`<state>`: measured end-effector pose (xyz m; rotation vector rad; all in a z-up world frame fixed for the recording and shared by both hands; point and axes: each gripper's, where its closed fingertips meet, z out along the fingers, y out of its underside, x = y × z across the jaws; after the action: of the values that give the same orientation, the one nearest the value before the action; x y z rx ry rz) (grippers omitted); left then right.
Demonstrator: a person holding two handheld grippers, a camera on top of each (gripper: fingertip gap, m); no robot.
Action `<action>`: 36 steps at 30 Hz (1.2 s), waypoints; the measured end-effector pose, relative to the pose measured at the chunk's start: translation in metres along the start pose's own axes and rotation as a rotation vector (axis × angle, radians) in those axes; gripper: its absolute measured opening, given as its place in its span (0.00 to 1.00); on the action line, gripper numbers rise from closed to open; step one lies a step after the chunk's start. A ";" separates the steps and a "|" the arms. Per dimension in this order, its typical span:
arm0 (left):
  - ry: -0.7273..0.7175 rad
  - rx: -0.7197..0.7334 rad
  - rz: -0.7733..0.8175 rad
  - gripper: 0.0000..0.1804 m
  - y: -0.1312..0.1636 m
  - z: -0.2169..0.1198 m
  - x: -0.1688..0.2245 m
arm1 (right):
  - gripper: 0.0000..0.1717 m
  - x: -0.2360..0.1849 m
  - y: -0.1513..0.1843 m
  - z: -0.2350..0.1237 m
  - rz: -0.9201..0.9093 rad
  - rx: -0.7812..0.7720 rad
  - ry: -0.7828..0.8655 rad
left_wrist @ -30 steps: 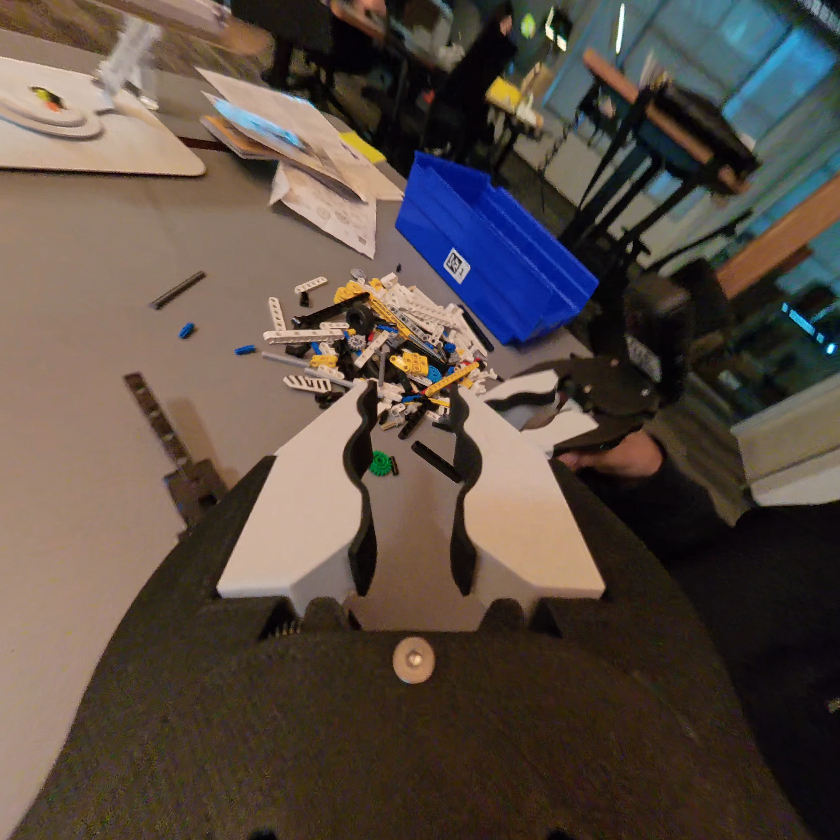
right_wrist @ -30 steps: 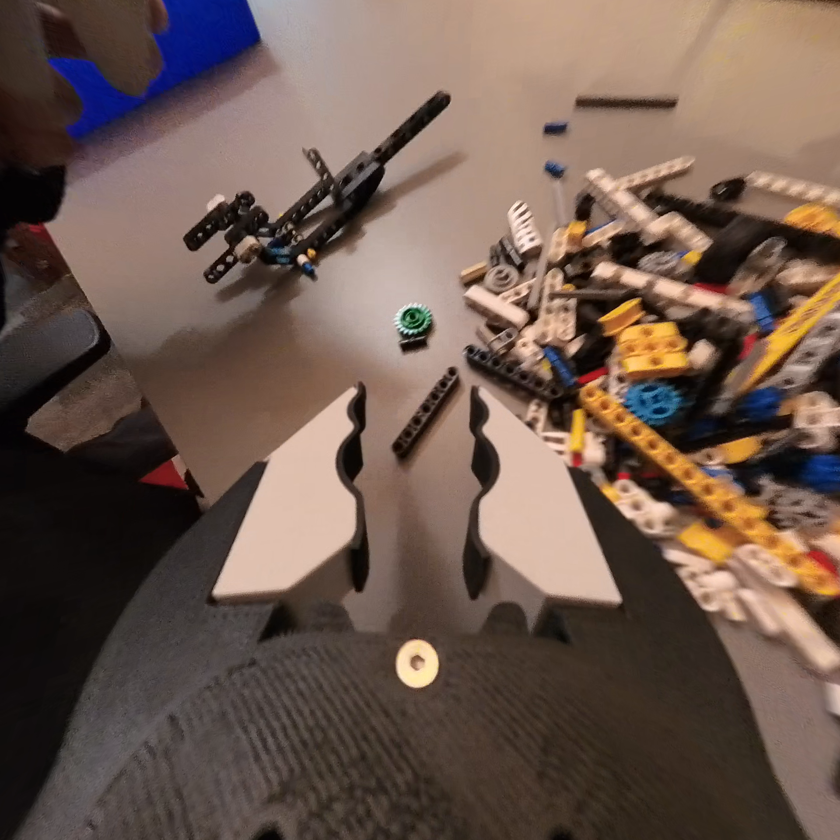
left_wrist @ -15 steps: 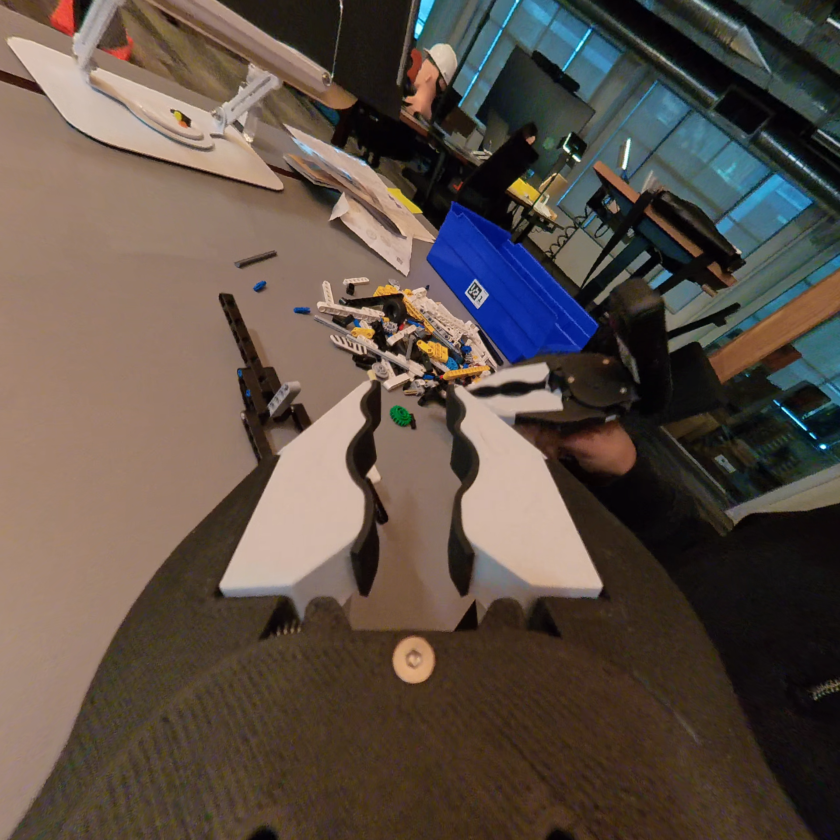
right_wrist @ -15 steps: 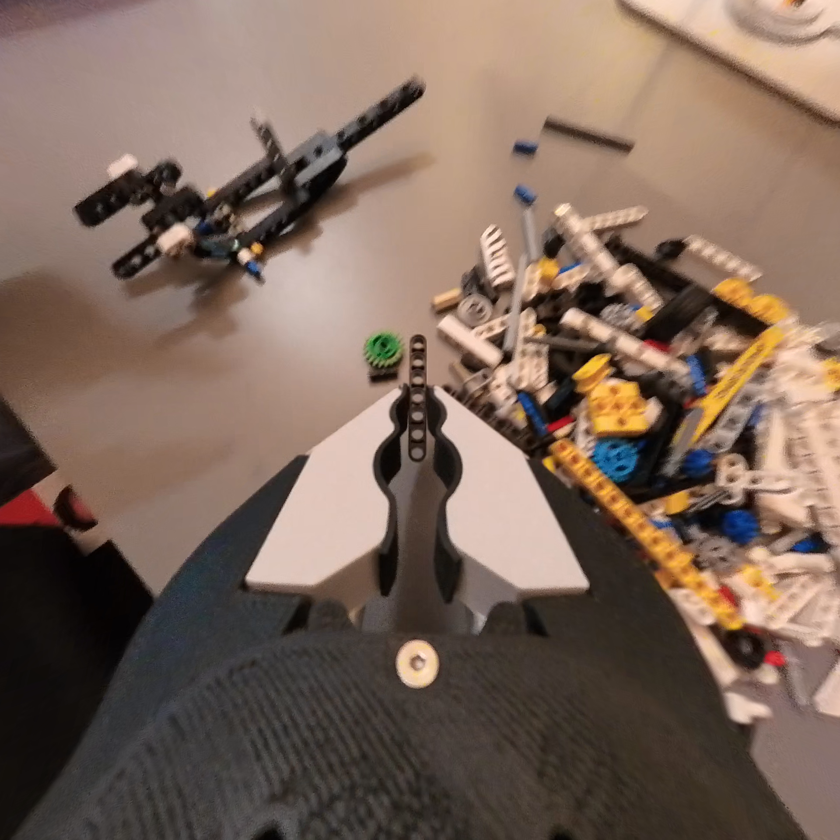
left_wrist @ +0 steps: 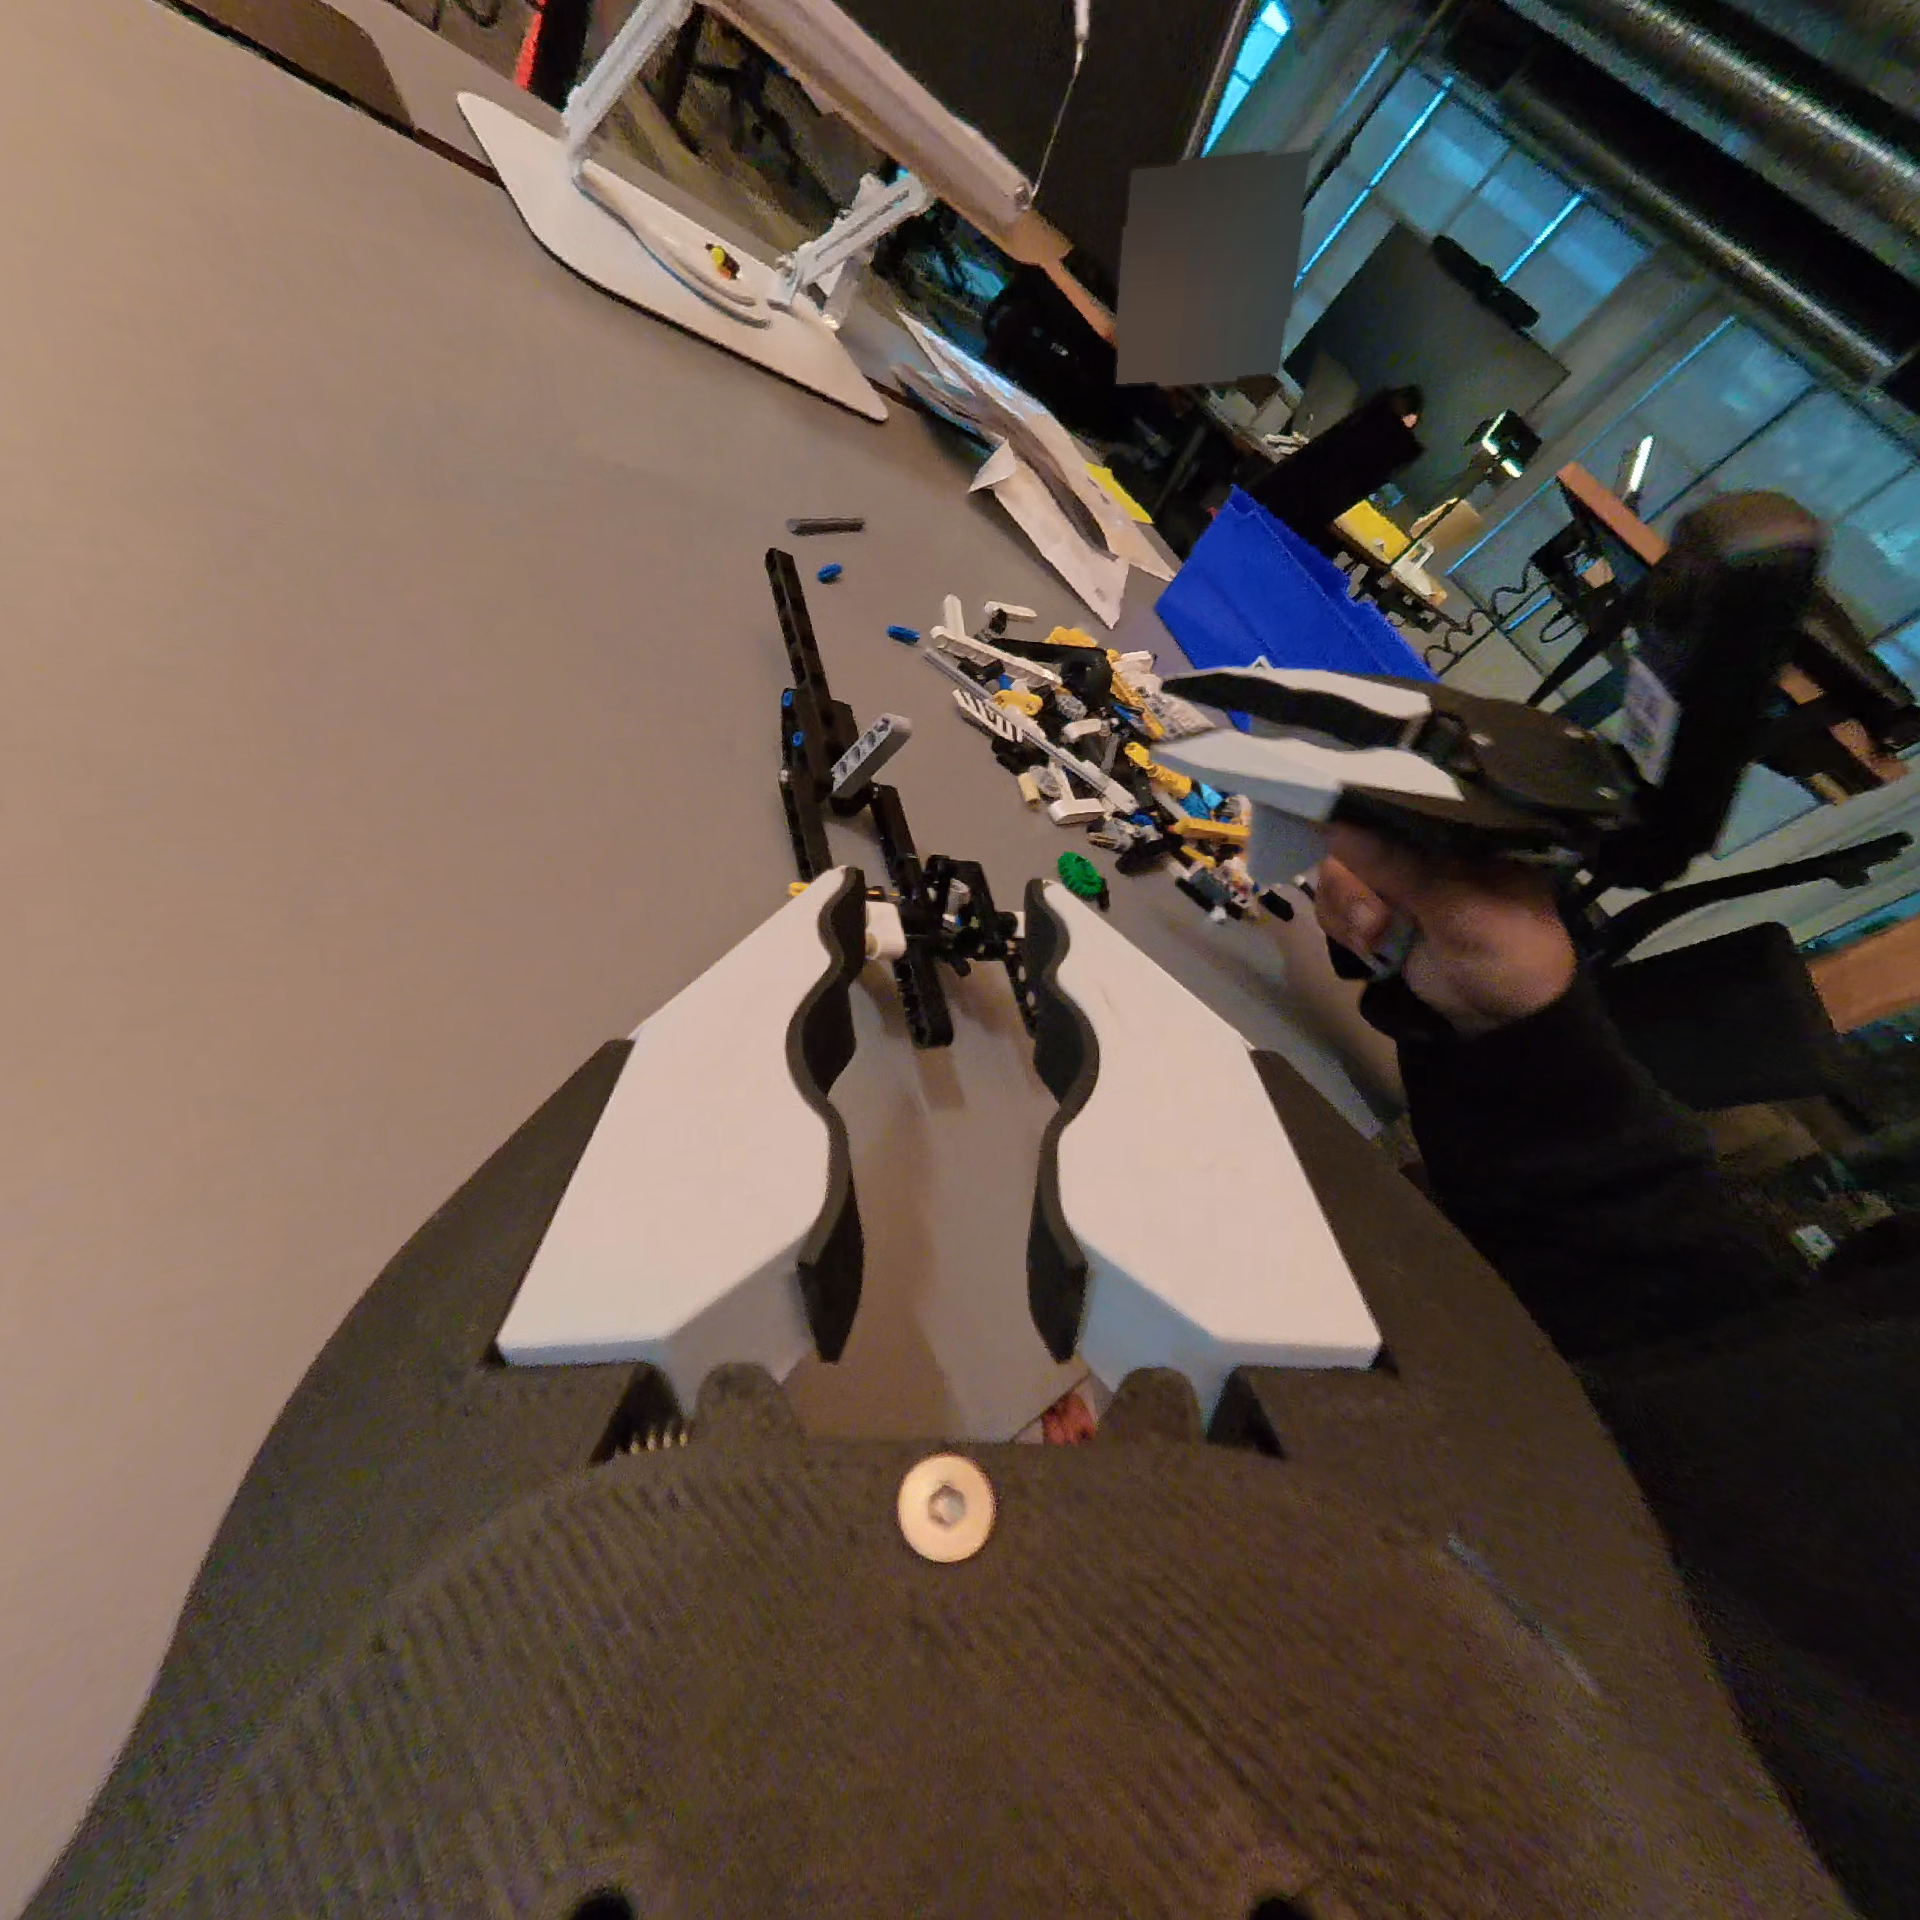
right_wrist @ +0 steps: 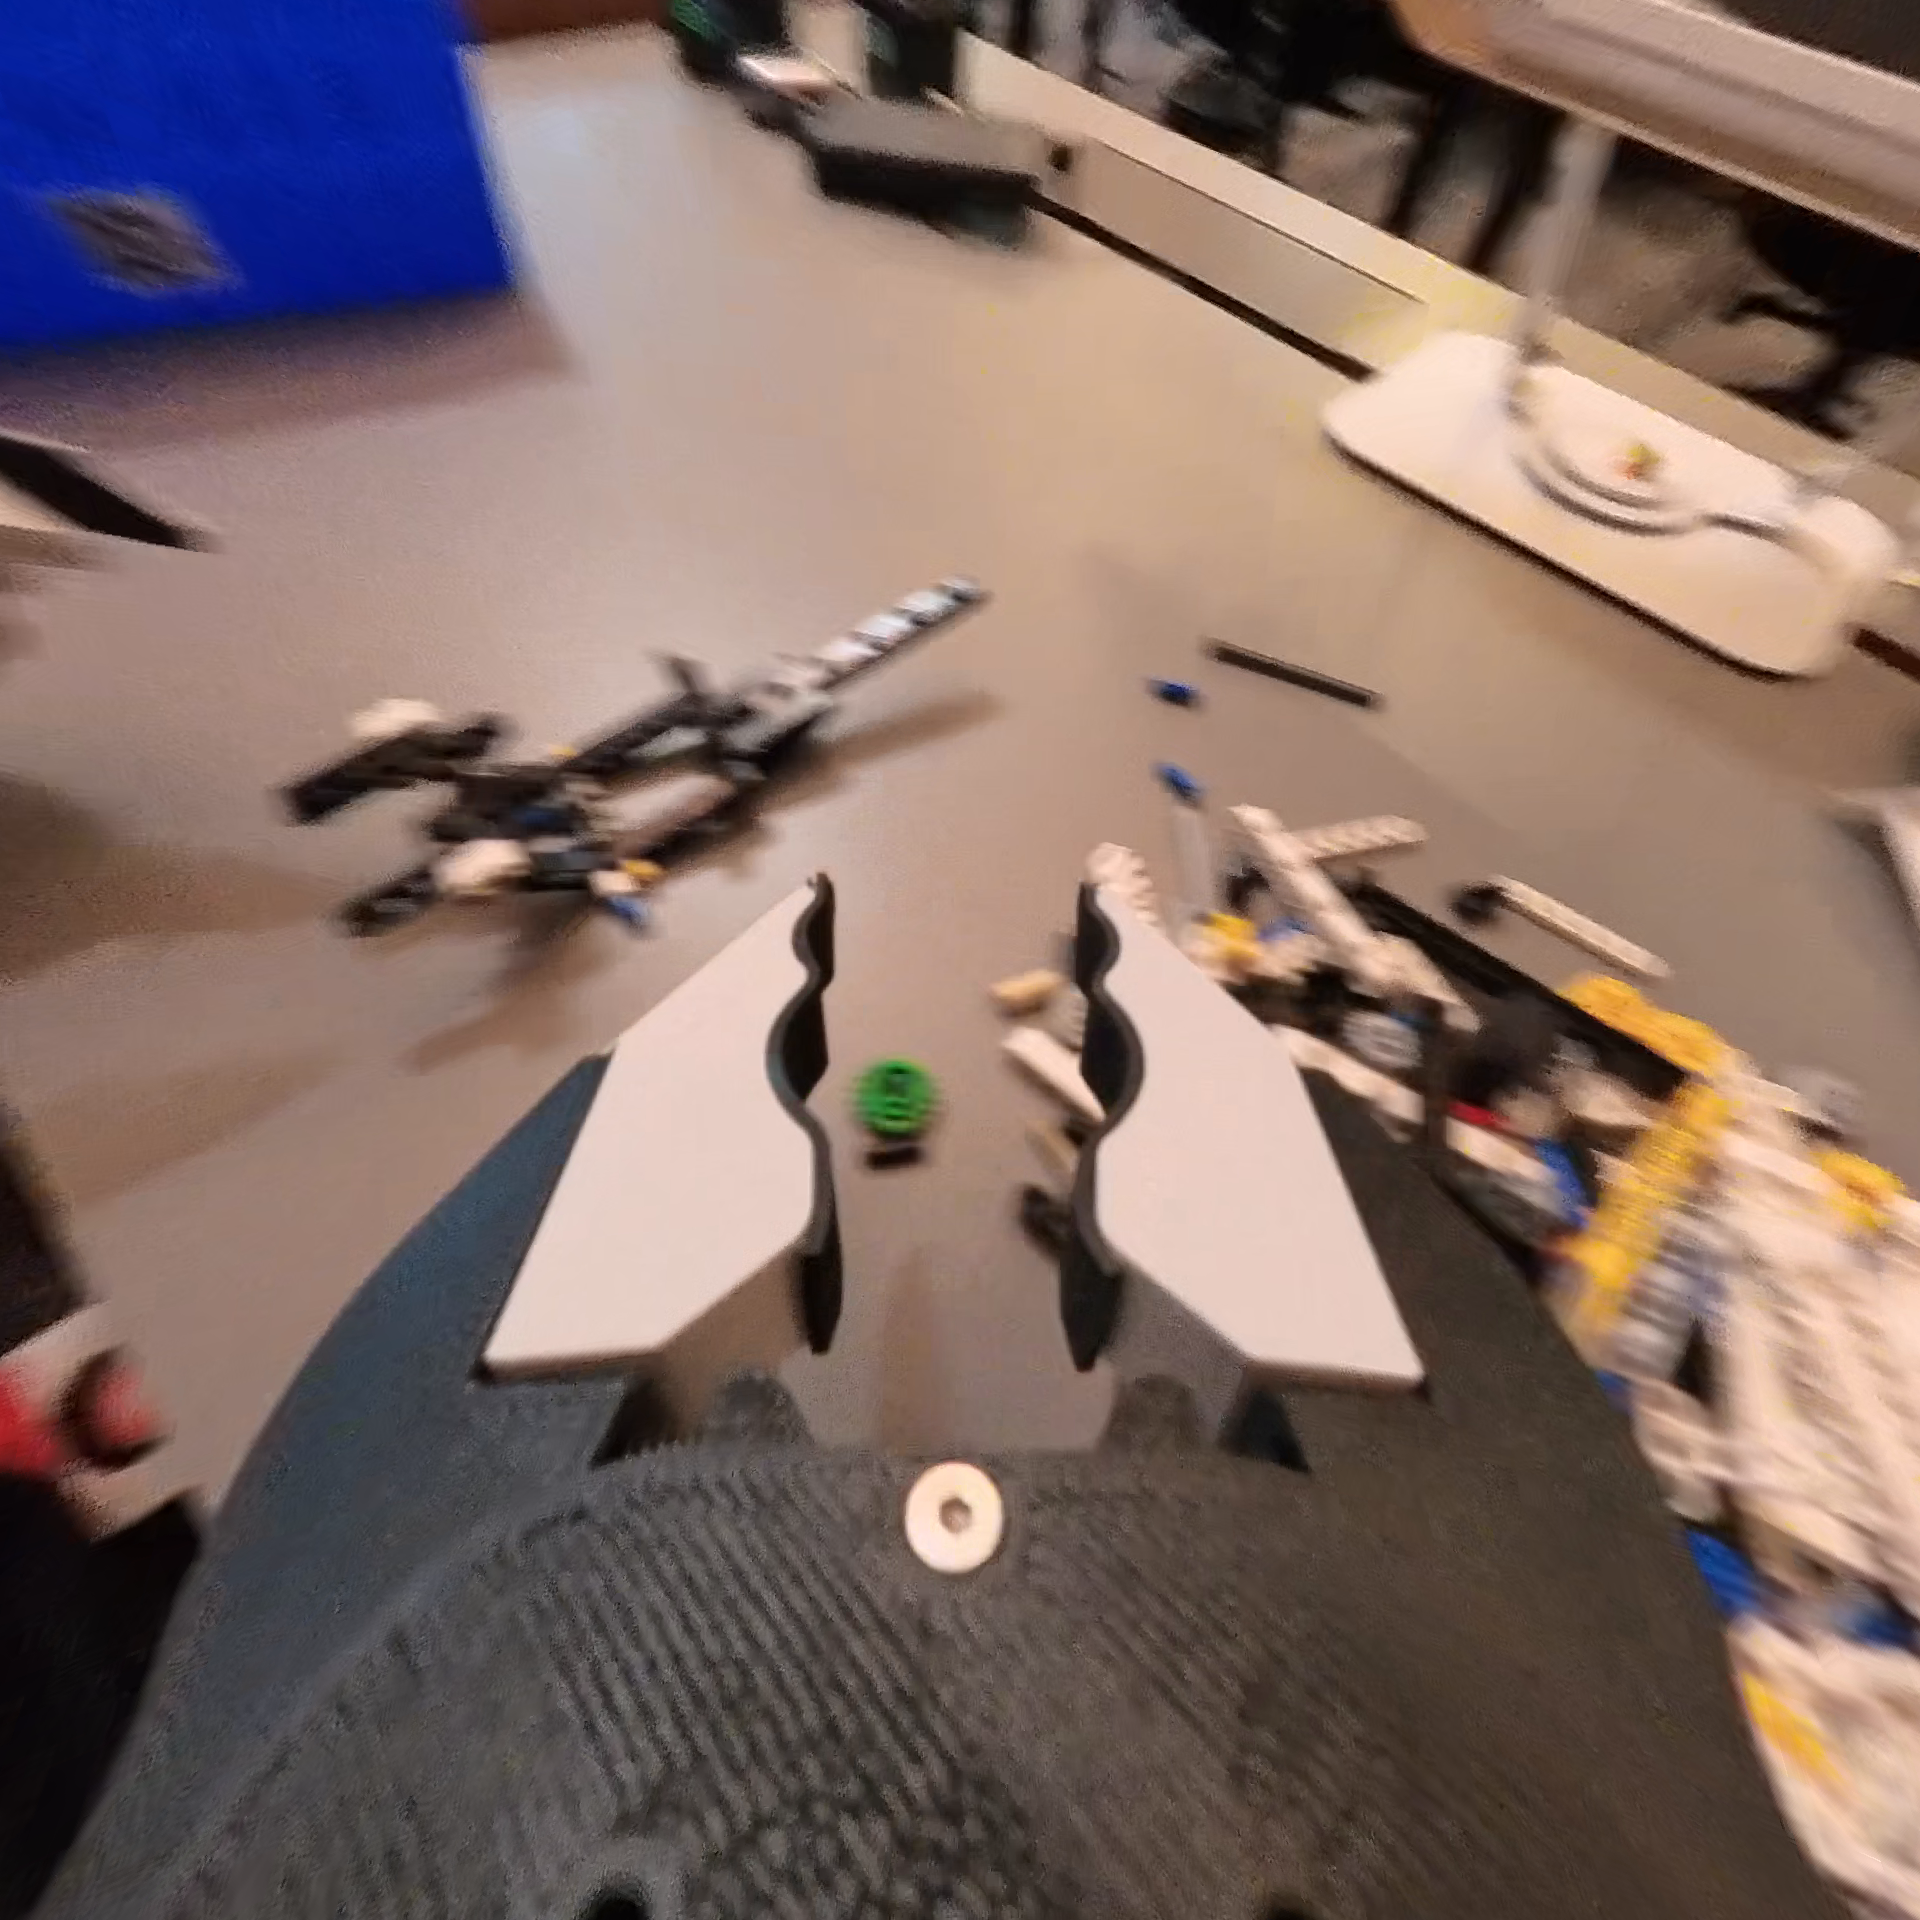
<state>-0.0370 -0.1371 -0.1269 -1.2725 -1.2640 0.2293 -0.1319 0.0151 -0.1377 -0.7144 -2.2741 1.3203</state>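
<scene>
- Ahead of the left gripper [left_wrist: 940, 904], a black beam assembly [left_wrist: 805, 675] is lying flat on the grey table [left_wrist: 364, 623]. Its near end is showing between the two fingertips, and its long axis is running away from the jaws, leaning slightly to their left.
- Left jaws are standing parted. The right wrist view is showing the assembly [right_wrist: 582, 800] lying free on the table with no finger on it, so nothing is being grasped.
- Right gripper [right_wrist: 951, 914] is hovering with its jaws spread and nothing between the pads. A hand [left_wrist: 1455, 935] is carrying it above the table.
- Below the right jaws, a green gear [right_wrist: 896, 1093] is lying on the table, closer to the left-hand finger. It is resting under the fingers, not being touched.
- To the right of the right jaws, a loose pile of bricks [right_wrist: 1558, 1039] is spreading outward. A blue bin [left_wrist: 1278, 613] is sitting beyond it.
- The assembly is lying forward and to the left of the right jaws, apart from them. The left gripper is appearing nearer to it. The right gripper is nearer to the gear and the pile.
</scene>
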 end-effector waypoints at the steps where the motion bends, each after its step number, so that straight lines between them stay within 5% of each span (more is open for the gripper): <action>1: -0.005 -0.004 0.001 0.16 0.000 0.002 -0.003 | 0.25 -0.021 -0.003 -0.002 0.013 0.029 -0.071; 6: -0.015 -0.003 0.001 0.16 -0.013 0.006 -0.018 | 0.25 -0.088 -0.013 -0.013 0.175 0.128 -0.363; 12: -0.007 0.004 -0.064 0.17 -0.014 0.001 -0.038 | 0.25 -0.109 -0.015 -0.013 0.384 0.159 -0.543; 17: 0.087 0.058 -0.217 0.16 -0.014 -0.002 -0.040 | 0.26 -0.114 -0.006 -0.005 0.382 0.125 -0.538; 27: 0.110 -0.076 -0.057 0.12 0.012 0.016 -0.017 | 0.22 -0.113 -0.003 0.006 0.300 0.091 -0.470; 36: 0.122 -0.032 -0.043 0.11 0.007 0.021 -0.011 | 0.21 -0.109 -0.009 0.009 0.361 0.114 -0.505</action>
<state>-0.0545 -0.1312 -0.1430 -1.2661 -1.1930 0.0999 -0.0540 -0.0621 -0.1442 -0.8566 -2.4959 1.9712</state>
